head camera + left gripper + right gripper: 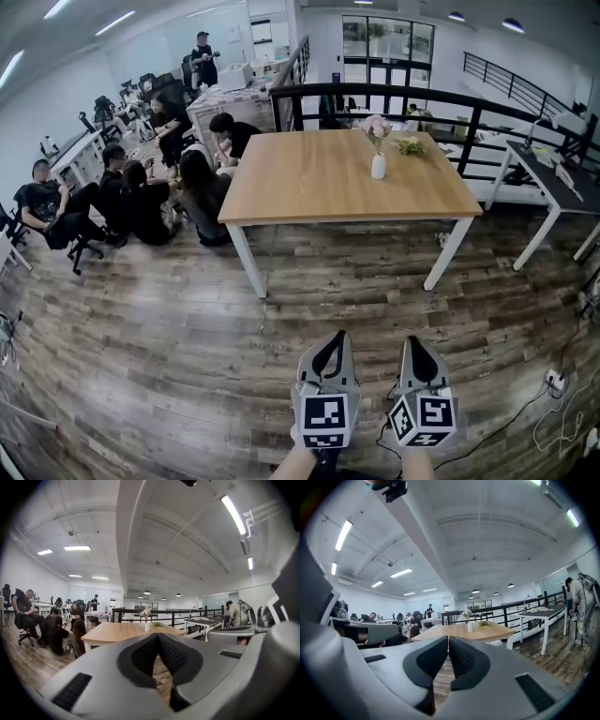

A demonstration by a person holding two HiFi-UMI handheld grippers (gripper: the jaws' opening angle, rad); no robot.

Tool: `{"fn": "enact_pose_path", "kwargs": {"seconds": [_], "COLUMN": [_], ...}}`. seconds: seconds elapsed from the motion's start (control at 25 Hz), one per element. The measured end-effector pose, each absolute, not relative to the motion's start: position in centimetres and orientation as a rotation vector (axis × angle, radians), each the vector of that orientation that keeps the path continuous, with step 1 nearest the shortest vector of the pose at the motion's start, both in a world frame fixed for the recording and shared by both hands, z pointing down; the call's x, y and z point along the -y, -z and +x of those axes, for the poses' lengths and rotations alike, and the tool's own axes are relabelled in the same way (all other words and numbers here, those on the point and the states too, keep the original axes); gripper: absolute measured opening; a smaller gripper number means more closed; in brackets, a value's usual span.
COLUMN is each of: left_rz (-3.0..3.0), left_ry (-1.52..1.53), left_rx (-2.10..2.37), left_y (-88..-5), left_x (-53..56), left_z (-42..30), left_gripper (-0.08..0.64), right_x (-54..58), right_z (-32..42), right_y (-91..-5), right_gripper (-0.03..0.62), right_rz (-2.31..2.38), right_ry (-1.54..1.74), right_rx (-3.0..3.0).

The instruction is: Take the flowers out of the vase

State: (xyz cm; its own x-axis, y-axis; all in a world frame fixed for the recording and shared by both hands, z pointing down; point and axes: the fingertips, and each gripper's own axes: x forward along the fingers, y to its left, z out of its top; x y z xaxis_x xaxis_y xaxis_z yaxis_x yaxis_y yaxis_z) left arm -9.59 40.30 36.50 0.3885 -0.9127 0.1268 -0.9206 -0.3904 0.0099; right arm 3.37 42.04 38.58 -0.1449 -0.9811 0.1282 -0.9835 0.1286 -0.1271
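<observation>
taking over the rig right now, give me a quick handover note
Left gripper: shut, empty, held low, well short of the table.
Right gripper: shut, empty, beside the left one.
Vase: upright toward the far right of the table in the head view, with the pink flowers in it. A green bunch lies on the table next to it.
Done: nothing that shows; the pink flowers are not out yet.
Left: get to the table, open a gripper, pull the flowers out, probably steadying the vase with the other.
</observation>
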Motion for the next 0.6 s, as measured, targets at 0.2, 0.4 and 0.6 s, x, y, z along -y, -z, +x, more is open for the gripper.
{"fn": "enact_pose_path", "kwargs": {"seconds": [0.2,0.4,0.6], "left_rz": [2.576,2.56,2.536], "left_ry": [-0.126,-0.114,-0.112], "left_rx": [1.652,1.649,1.654], "left_y": [-35.9,-36.5,-37.1], "left_x": [-36.3,-33.6,-31.2], "left_z": [-10.3,-11.8,-12.7], "left_gripper": [0.032,0.032,0.032], "right_x": [-38.1,-35.6,-33.3], "right_z": [2.2,0.8,0.0], "right_y": [-38.0,-38.2,-38.7], "right_gripper": [0.018,0.018,0.018], "right_rz": [2.059,2.061,2.04], "right_ry": [-0.27,-0.256,-0.257], "right_rx": [2.332,2.32,2.315]}}
